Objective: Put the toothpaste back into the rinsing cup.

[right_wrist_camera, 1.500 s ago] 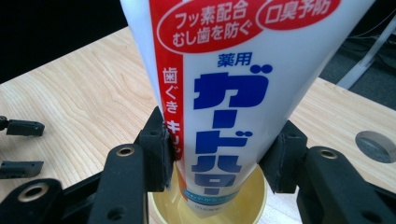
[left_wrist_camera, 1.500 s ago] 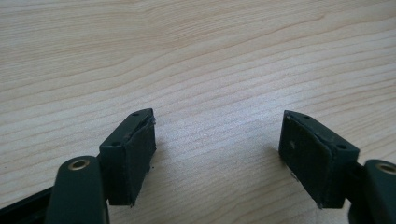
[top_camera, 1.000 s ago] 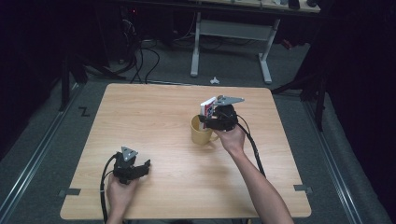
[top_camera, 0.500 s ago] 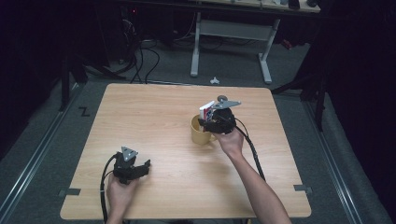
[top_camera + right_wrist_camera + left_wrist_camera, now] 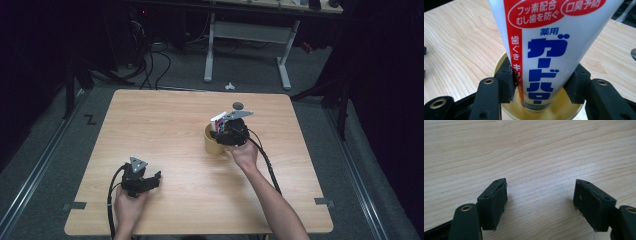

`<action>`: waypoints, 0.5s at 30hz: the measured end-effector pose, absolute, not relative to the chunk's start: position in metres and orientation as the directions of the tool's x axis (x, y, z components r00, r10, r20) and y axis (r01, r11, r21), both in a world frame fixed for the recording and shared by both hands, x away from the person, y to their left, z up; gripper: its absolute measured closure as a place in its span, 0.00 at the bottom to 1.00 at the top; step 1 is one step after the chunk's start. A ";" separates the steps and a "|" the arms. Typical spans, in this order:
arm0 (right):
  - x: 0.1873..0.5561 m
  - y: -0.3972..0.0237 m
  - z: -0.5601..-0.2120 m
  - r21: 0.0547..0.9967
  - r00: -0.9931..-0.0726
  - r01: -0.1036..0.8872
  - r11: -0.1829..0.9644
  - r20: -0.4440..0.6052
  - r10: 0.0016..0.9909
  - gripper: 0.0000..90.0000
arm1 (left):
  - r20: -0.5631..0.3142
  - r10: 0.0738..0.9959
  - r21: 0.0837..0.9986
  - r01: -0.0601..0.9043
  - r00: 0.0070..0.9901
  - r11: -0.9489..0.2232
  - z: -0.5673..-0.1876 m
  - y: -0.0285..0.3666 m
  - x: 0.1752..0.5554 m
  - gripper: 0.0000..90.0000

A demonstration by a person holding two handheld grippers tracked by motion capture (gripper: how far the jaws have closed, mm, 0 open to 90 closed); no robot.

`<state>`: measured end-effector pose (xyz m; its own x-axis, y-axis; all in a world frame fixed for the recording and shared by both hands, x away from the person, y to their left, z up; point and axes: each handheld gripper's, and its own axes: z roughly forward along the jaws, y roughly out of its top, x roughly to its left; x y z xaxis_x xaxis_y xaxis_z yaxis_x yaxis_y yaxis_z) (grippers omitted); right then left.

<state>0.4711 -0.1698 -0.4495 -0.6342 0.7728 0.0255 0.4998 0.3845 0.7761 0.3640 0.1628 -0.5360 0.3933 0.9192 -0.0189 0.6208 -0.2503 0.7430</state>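
Observation:
A white toothpaste tube [image 5: 549,50] with red and blue print stands cap-down inside a yellow cup [image 5: 499,65]. My right gripper [image 5: 542,83] is shut on the tube, one jaw on each side just above the cup's rim. From above, the cup [image 5: 212,142] sits mid-table with the tube's top [image 5: 218,121] poking out beside the right gripper [image 5: 232,131]. At the table's near left, my left gripper [image 5: 150,180] rests low over bare wood. Its jaws stand wide apart with nothing between them, as the left gripper [image 5: 540,200] shows in its own view.
The wooden table [image 5: 150,130] has bare room on all sides of the cup. A small dark round object [image 5: 238,105] lies on the table behind the cup. Beyond the far edge stand a white desk frame [image 5: 245,45] and floor cables [image 5: 150,60].
The right gripper and the tube have shifted slightly, settling lower over the cup. The left gripper has stayed put.

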 end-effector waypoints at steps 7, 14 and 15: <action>0.471 -0.169 -0.451 0.769 -0.628 0.509 0.387 0.024 0.778 0.53 | -0.018 0.919 0.742 0.621 0.394 -0.252 -0.536 0.163 0.364 0.31; 0.473 -0.167 -0.455 0.752 -0.619 0.523 0.401 0.012 0.785 0.51 | -0.016 0.919 0.742 0.621 0.394 -0.253 -0.536 0.163 0.364 0.31; 0.473 -0.167 -0.456 0.750 -0.620 0.522 0.406 0.008 0.784 0.51 | -0.016 0.919 0.743 0.620 0.393 -0.252 -0.536 0.163 0.364 0.31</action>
